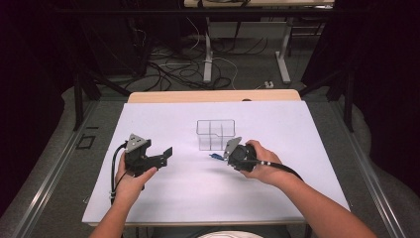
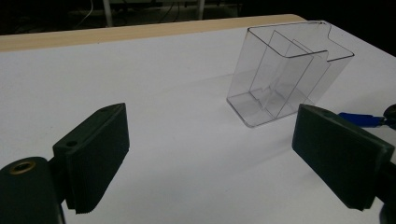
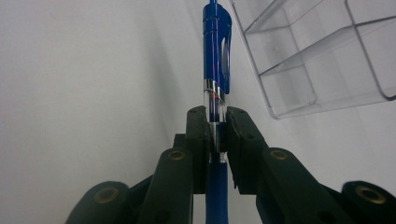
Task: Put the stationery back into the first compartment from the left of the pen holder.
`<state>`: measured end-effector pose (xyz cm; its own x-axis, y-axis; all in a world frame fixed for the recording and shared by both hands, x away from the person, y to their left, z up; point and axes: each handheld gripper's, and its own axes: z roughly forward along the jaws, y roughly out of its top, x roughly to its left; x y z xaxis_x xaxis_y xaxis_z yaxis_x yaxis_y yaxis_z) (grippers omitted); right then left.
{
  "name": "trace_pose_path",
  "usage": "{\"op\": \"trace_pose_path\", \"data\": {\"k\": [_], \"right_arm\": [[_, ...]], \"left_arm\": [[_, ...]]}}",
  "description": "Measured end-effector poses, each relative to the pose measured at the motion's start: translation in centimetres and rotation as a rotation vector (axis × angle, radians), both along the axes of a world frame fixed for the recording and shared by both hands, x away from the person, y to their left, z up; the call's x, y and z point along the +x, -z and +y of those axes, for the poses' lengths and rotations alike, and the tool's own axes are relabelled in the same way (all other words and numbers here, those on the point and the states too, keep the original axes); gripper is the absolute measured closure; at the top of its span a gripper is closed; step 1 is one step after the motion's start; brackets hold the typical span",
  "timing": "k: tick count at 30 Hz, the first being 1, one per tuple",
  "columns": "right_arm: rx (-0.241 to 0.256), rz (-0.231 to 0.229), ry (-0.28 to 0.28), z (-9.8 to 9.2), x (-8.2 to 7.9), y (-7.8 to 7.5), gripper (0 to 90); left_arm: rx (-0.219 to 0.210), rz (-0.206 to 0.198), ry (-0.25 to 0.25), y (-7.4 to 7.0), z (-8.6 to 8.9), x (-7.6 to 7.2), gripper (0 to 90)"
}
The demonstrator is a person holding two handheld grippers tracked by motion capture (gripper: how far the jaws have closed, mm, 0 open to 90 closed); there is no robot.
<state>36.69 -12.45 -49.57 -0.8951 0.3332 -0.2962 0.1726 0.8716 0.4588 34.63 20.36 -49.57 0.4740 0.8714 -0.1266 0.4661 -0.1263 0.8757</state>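
Since the clear divided holder [image 1: 215, 134] stands on the white bench [image 1: 163, 198] just beyond the right claw [image 3: 216, 128], the pen [image 3: 215, 70] should be tipped upright over a compartment before release. That claw is clamped on the blue pen's barrel, just in front of the holder. Left of the holder, the left claw [image 2: 210, 158] gapes wide, empty. Nothing blocks the way but the holder's thin walls.
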Motion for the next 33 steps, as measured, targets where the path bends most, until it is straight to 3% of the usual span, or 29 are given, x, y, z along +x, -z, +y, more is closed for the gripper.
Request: {"op": "trace_pose_path", "data": {"k": [3, 4, 5, 9, 14, 15, 16, 17, 21, 30, 33], "right_arm": [[-0.037, -0.06, -0.033, 0.0, -0.7, -0.6, 80.1], [-0.102, -0.128, -0.074, 0.1, -1.2, -0.9, 80.1], [-0.102, -0.128, -0.074, 0.1, -1.2, -0.9, 80.1], [-0.209, -0.235, -0.145, 0.5, -2.3, -1.5, 80.1], [-0.298, -0.341, -0.231, 1.0, -3.8, -2.2, 80.1], [-0.316, -0.376, -0.258, 1.0, -4.1, -2.3, 80.1], [-0.371, -0.445, -0.315, 1.1, -4.9, -2.5, 80.1], [-0.371, -0.445, -0.315, 1.1, -4.9, -2.5, 80.1], [-0.49, -0.586, -0.433, 1.1, -6.5, -2.5, 80.1], [-0.623, -0.886, -0.631, 0.4, -7.9, -2.4, 80.1], [-0.666, -0.946, -0.679, 0.2, -8.0, -2.3, 80.1]], "left_arm": [[-0.008, 0.008, 0.0, -0.1, 0.0, 0.0, 11.8], [-0.01, 0.01, -0.002, -0.1, 0.0, 0.0, 12.7], [-0.012, 0.007, -0.005, -0.1, 0.0, 0.0, 12.7], [-0.01, 0.014, 0.004, -0.3, 0.0, -0.1, 13.7], [-0.012, 0.008, 0.008, -0.3, -0.1, -0.1, 14.2], [-0.015, 0.012, 0.009, -0.3, -0.1, -0.1, 14.5], [-0.022, 0.013, 0.009, -0.3, -0.1, -0.1, 15.0], [-0.026, 0.015, 0.012, -0.3, -0.1, -0.1, 15.0], [-0.035, 0.017, 0.021, -0.4, -0.2, -0.1, 15.3], [-0.038, 0.026, 0.068, -0.6, -0.6, -0.2, 16.6], [-0.04, 0.022, 0.094, -0.8, -0.9, -0.2, 17.9]]}}
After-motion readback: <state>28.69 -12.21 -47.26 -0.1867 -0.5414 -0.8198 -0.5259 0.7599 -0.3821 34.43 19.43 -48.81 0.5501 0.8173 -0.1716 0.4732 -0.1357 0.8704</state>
